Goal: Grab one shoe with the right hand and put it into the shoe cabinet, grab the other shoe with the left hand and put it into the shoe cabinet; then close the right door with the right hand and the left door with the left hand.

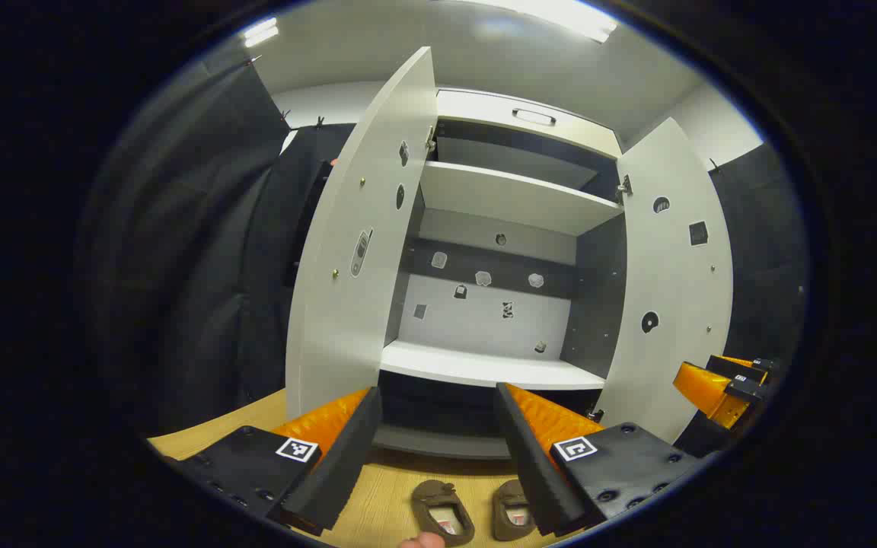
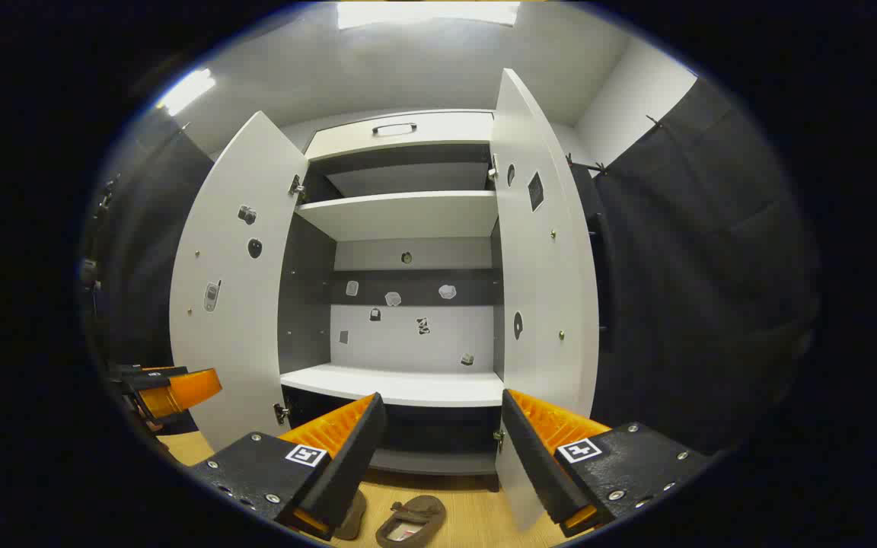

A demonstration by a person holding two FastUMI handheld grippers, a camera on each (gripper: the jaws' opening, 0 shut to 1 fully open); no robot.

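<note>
— Both shoes (image 1: 442, 511) (image 1: 512, 510) lie on the wooden floor (image 1: 385, 495), under the left gripper (image 1: 438, 445)?
— Yes, before the open shoe cabinet (image 1: 484, 369). Left and right gripper (image 2: 438, 449) are released, holding nothing.

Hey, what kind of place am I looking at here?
Likely a staged recording booth: black cloth walls, an open white shoe cabinet with empty shelves, and a pair of brown shoes on the wooden floor.

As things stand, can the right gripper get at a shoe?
Probably yes: the right gripper is open, and the shoes lie on the floor just below it, before the cabinet, nothing between.
</note>
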